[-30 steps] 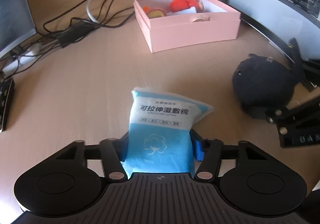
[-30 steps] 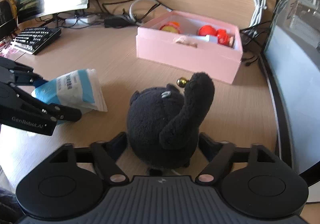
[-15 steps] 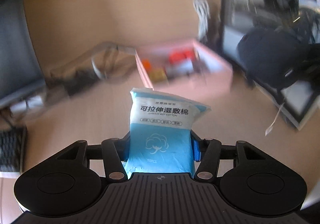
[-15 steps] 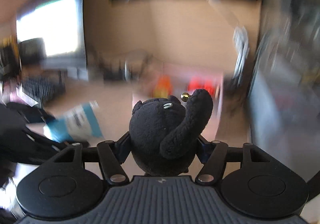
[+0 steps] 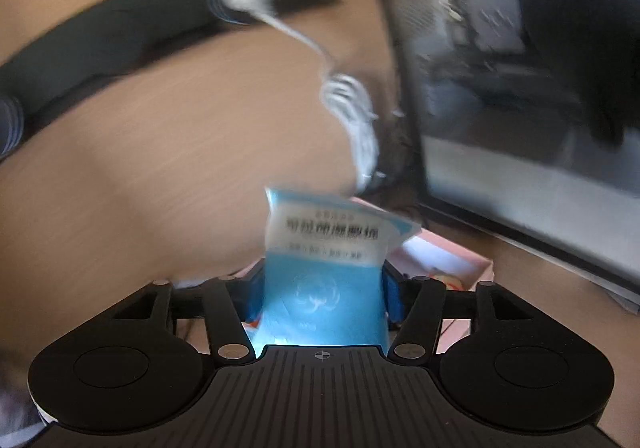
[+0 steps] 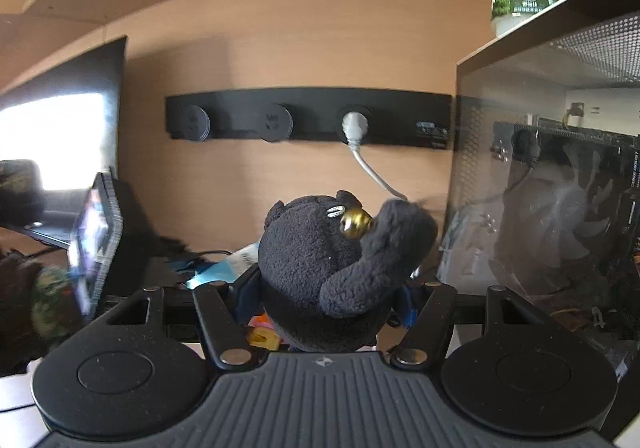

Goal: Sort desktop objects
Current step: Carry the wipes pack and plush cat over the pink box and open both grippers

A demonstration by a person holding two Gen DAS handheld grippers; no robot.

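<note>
The blue cotton-pad packet (image 5: pixel 322 288) is kept between the opening jaws of the left gripper (image 5: pixel 322 294); it is judged light, soft and slippery. The black plush toy (image 6: pixel 332 272), squashy, is grasped at its body by the right gripper (image 6: pixel 326 302).

Pink box (image 5: pixel 452 268) half-hidden, motion-blurred

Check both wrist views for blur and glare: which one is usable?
Left wrist view: heavy motion smear over the wall and white cable; the blue packet is soft too, its print unreadable. Right wrist view: much sharper, black plush toy crisp, but the monitor at left is blown out white and the left edge smears.
</note>
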